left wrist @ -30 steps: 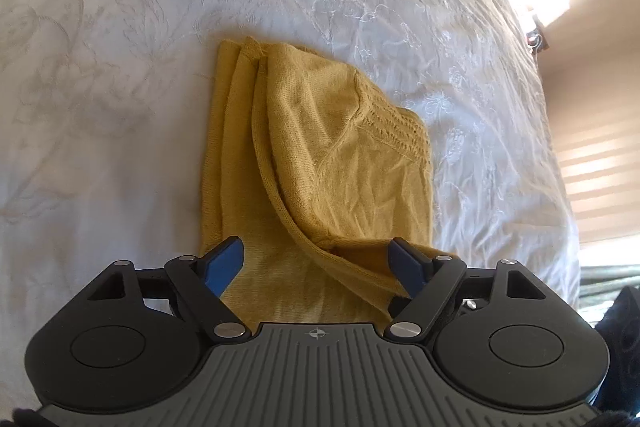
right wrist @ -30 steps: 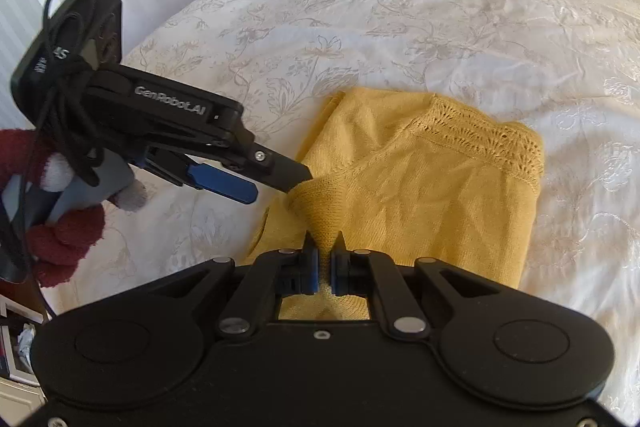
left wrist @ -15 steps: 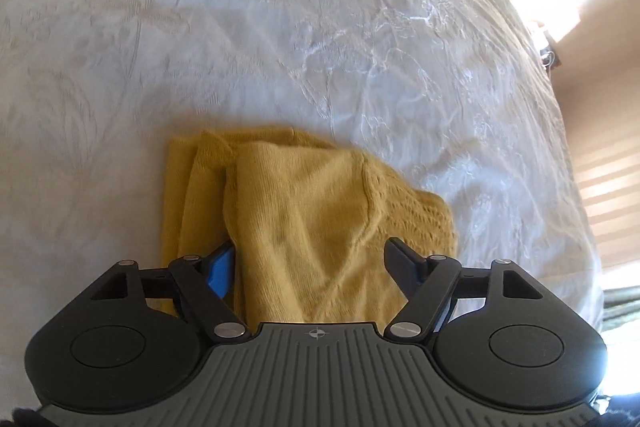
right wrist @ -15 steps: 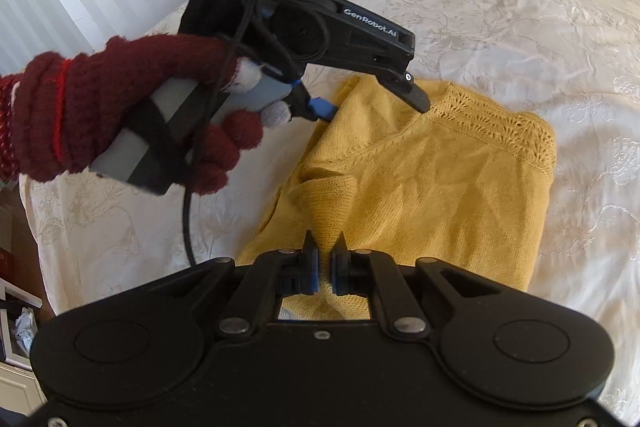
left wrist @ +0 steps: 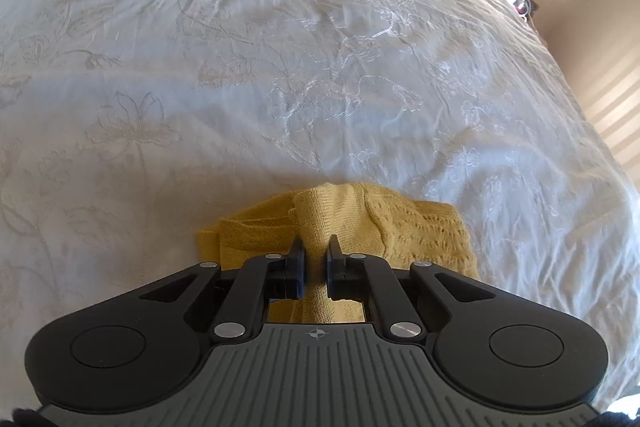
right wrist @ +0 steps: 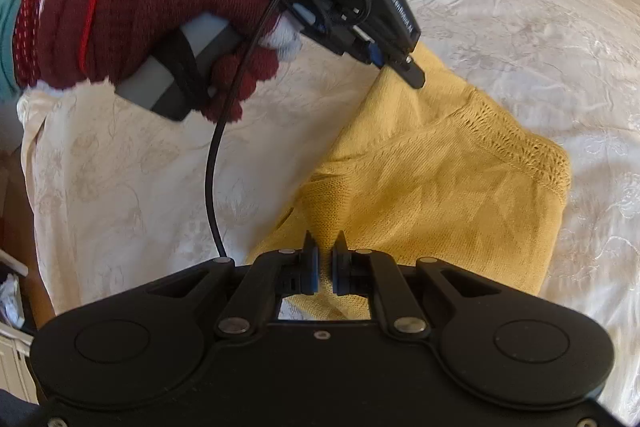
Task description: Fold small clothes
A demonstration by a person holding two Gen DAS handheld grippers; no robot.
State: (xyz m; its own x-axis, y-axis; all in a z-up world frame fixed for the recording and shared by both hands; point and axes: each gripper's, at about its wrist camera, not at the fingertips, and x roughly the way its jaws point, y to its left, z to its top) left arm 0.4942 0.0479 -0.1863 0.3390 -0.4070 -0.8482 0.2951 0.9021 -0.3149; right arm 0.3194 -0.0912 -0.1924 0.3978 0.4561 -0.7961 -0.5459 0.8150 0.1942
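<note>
The yellow knit sweater lay folded on the white embroidered bedspread, and both tools had hold of it. The right tool was clamped on a pinch of the knit at the garment's nearest edge, its fabric bunched between the blue pads. From there the sweater stretched ahead and to the right of that tool, its long axis running from that edge toward the openwork band at its far right corner. The left tool, carried by a hand in a dark red knitted glove, stood ahead and above the right one, closed on the far left corner, which rose in a small peak. In the left wrist view that tool pinched a raised ridge of knit, with the rest of the sweater spreading to either side just ahead of it.
</note>
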